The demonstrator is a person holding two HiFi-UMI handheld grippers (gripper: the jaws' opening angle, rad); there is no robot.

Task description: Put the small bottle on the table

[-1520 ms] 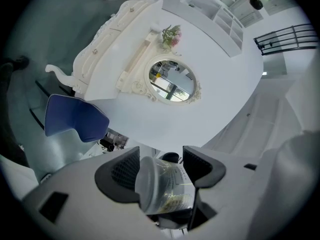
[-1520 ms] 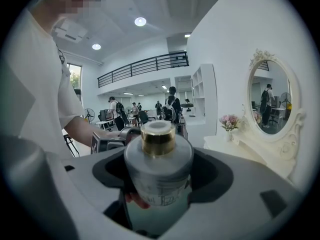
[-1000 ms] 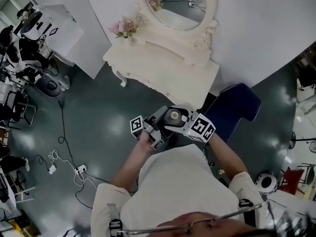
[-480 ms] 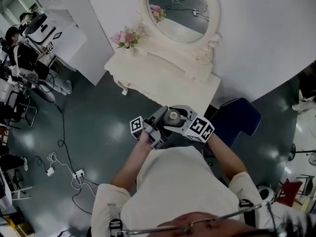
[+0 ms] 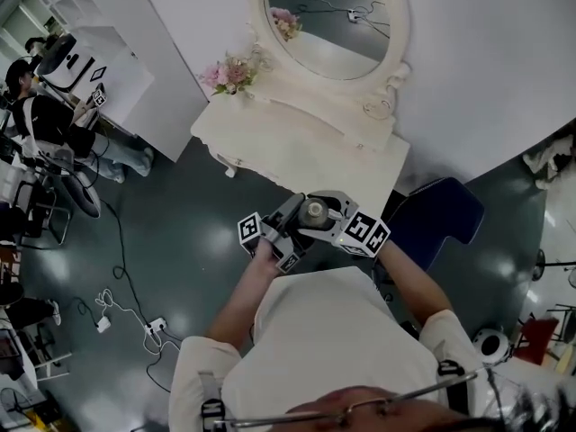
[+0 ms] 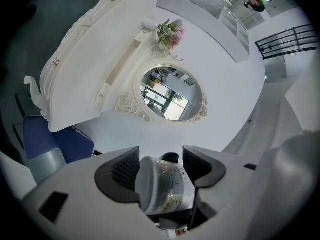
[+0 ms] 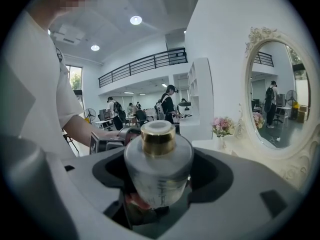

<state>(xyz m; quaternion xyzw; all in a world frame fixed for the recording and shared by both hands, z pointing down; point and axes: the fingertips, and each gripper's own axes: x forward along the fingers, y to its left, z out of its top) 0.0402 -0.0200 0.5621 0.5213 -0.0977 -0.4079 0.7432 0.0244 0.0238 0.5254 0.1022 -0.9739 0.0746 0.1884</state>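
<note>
A small frosted bottle (image 5: 313, 211) with a gold cap (image 7: 158, 137) is held at chest height between my two grippers, which meet in front of the person. In the left gripper view its body (image 6: 162, 184) sits between the two black pads of my left gripper (image 6: 161, 170), which press on its sides. In the right gripper view the bottle (image 7: 158, 170) stands cap-up between the pads of my right gripper (image 7: 161, 176). The white dressing table (image 5: 315, 147) lies just ahead of the grippers, its top bare.
An oval mirror (image 5: 335, 12) rises behind the table and a pink flower bunch (image 5: 229, 72) sits at its left corner. A blue chair (image 5: 441, 223) stands to the right. Cables and a power strip (image 5: 155, 326) lie on the floor at left. People sit at desks (image 5: 45, 106) far left.
Both grippers and the bottle keep the same pose. The head view has drifted a little, so the dressing table and chair sit slightly further right.
</note>
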